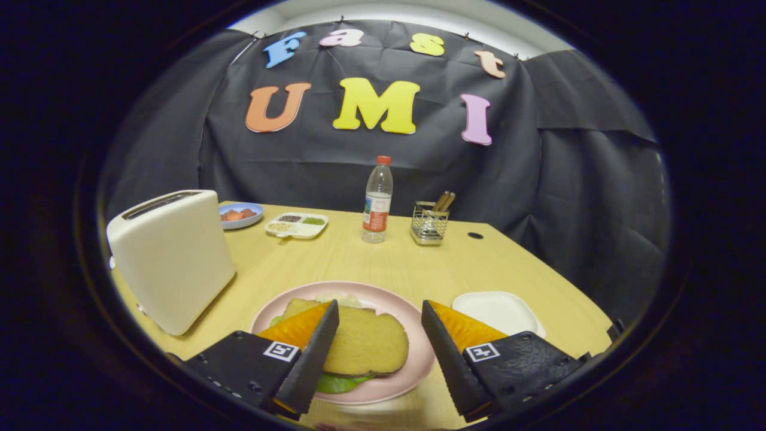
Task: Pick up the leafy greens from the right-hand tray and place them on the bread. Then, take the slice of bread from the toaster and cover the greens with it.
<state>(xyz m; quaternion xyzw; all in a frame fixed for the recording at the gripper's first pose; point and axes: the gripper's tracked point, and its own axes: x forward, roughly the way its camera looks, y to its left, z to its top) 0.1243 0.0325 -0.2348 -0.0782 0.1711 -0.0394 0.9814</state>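
We saw the gripper (379, 314) with fingers apart, holding nothing, over the pink plate (419, 353). The top bread (365, 342) lay between them on the greens (335, 383). The toaster (170, 257) stood left; the white tray (499, 311) sat right.

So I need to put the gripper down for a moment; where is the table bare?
Bare wood lies between the pink plate and the bottle, and from the toaster across to the utensil basket. It is crowded near the open gripper, with the sandwich and the white tray there.
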